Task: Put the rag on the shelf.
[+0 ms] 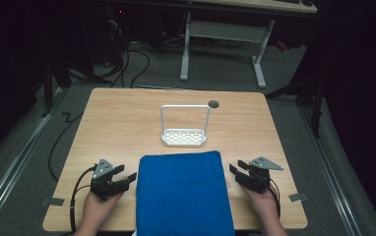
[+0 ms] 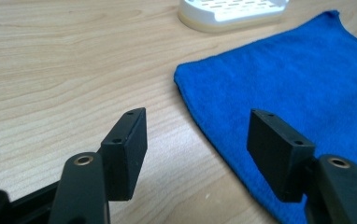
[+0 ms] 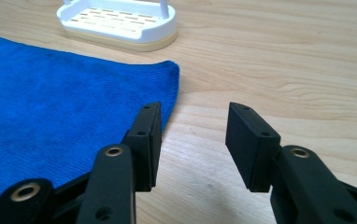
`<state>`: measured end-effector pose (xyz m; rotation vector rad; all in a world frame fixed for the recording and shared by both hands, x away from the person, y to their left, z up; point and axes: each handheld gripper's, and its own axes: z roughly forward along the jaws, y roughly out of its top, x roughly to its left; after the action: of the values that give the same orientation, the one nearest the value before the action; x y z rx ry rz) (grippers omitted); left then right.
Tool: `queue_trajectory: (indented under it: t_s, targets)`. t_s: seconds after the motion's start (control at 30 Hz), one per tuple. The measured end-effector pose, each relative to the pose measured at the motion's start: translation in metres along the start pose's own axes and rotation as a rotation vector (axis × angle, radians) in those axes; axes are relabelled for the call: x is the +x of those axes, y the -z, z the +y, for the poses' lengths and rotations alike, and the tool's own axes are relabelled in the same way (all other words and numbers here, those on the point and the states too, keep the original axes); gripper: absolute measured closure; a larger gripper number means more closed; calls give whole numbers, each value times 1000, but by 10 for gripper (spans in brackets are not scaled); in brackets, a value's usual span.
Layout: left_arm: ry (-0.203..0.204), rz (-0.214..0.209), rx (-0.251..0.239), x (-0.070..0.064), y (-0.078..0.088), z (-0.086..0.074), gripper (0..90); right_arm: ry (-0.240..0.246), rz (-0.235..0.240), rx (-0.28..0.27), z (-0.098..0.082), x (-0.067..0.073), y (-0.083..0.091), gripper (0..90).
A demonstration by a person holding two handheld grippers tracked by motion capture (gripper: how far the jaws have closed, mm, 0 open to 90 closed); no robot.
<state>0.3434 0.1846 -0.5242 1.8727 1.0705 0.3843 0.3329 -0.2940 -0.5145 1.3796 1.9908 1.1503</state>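
High view: at lower centre, one blue towel point(image 1: 182, 191) spread flat on the table point(image 1: 117, 123), near edge hanging over the front, ready for handling. Flanking it, two grippers: left gripper point(image 1: 127, 175) and right gripper point(image 1: 237, 169), jaws spread, empty, aimed at its side edges, apparently poised to pinch. Farther up, mid-frame, one white rack point(image 1: 184, 135), apart from the towel.

Lit from overhead, bench point(image 1: 127, 118) bright, surroundings sunk in near-black; soft shadows, slight grain, nearest black tongs point(image 2: 200, 144) blurred up close.
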Motion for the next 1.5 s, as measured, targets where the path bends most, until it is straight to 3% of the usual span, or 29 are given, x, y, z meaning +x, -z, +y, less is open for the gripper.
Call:
queue_trajectory:
  t_s: [0.2,0.3,0.43,0.5,0.53,0.57,0.67,0.8,0.87,0.9,1.03,1.07,1.13,1.17,1.23,1.4,1.43,1.47,1.5]
  targets:
    - [1,19,11,-7,-8,10,378,-12,17,13,1,-1,2,459]
    - [-12,15,36,-10,-18,15,375,-3,15,11,0,1,3,443]
    - [4,19,84,-5,-35,27,394,5,27,18,-1,3,3,429]
    - [56,18,91,2,-49,34,428,10,30,20,-1,5,4,420]
    - [56,18,91,2,-49,34,455,10,30,20,-1,5,4,420]
    - [87,30,119,6,-58,36,470,13,37,16,-1,6,3,417]
    - [102,19,128,7,-65,35,497,17,39,18,-2,6,3,417]
    - [39,75,143,5,-75,40,540,26,45,27,-2,7,0,424]
    - [26,85,147,4,-76,40,557,29,42,26,-1,9,-1,424]
    - [17,91,149,3,-76,40,622,39,45,31,2,14,-6,430]
    - [-13,86,147,-1,-75,38,688,51,42,50,11,22,-19,432]
    - [-34,83,149,-3,-75,37,714,62,31,79,21,27,-33,447]
    - [-39,77,149,-4,-75,37,729,73,21,87,24,28,-38,462]
    - [-43,71,151,-4,-74,37,787,80,3,99,28,29,-47,496]
    - [-40,53,152,-3,-74,36,824,27,22,148,37,25,-68,498]
    - [-35,40,151,-3,-73,35,863,51,-10,200,42,25,-86,505]
    - [-38,42,149,-3,-73,35,866,77,-21,211,41,24,-89,555]
    - [-45,43,148,-3,-73,35,866,79,-24,210,41,24,-89,572]
    - [-52,44,146,-4,-73,34,867,71,-23,208,41,24,-89,645]
